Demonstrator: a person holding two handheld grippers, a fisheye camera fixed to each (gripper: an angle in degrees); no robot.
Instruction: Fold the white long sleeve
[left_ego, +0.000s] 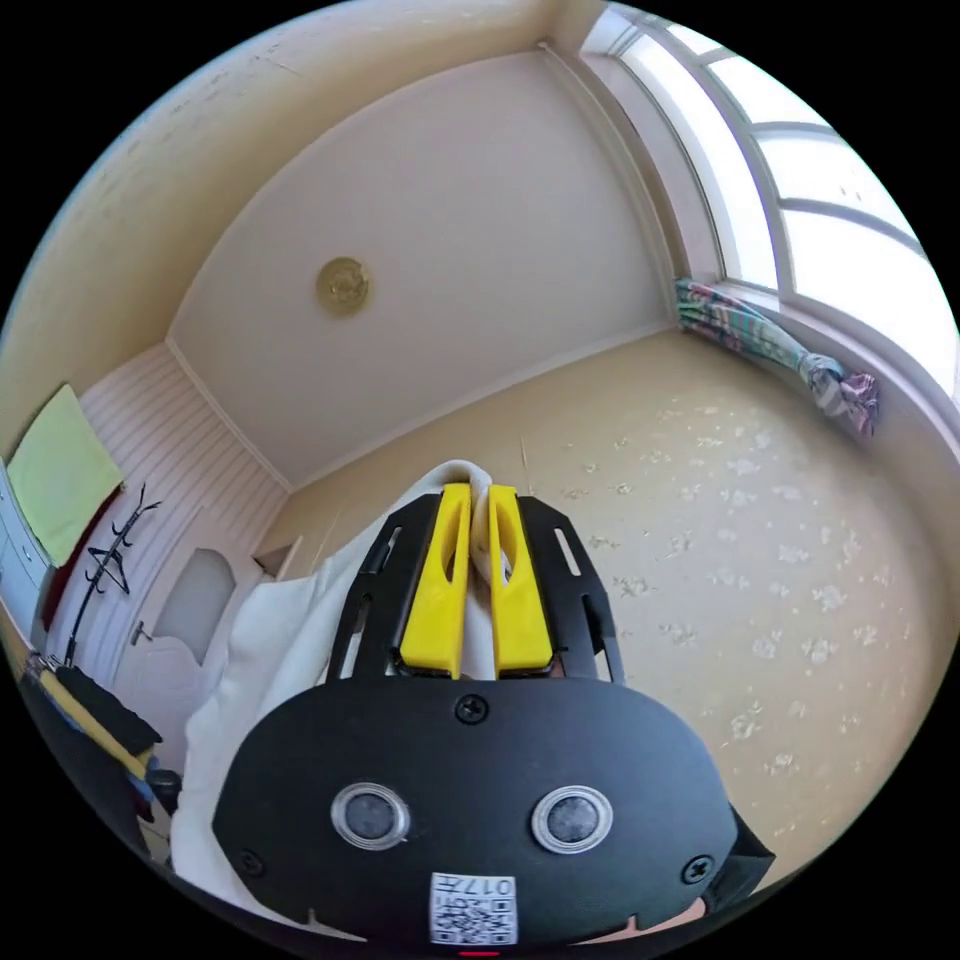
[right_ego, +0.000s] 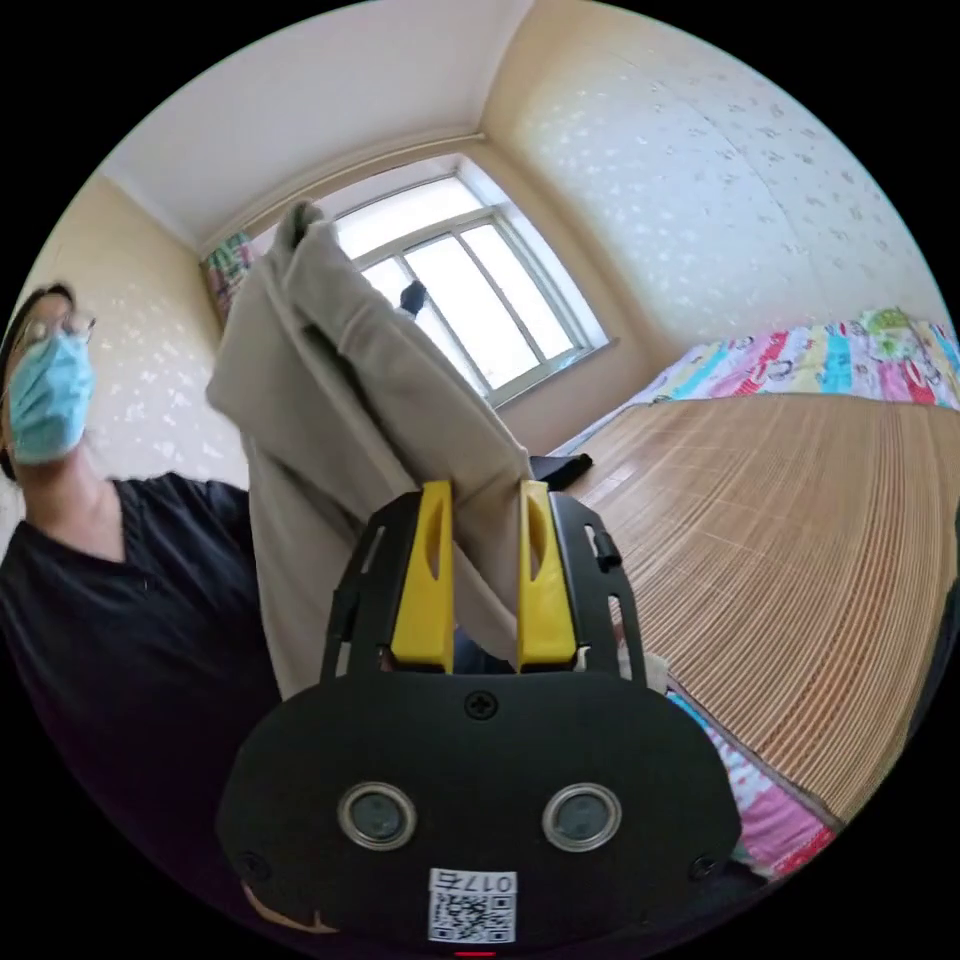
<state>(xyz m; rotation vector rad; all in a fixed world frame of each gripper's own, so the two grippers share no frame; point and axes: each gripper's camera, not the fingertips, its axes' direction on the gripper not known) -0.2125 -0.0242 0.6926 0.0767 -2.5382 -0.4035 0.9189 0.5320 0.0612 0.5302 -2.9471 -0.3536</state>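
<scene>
Above the bed (right_ego: 800, 520), left tool (left_ego: 480, 520) clamps white long sleeve (left_ego: 270, 640); right tool (right_ego: 485, 520) gapes.

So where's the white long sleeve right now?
The white long sleeve hangs in the air in front of the person, pinched at its top by the left gripper, above the bamboo mat.

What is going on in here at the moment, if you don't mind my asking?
A person in a black top is holding a white long-sleeve garment up in the air with two hand-held grippers. The left hand-held gripper has its yellow jaws closed on a bunched fold of the fabric, pointing towards the ceiling. The right hand-held gripper has cloth between its parted jaws. The woven bamboo mat on the bed lies below; folding hasn't begun there.
</scene>
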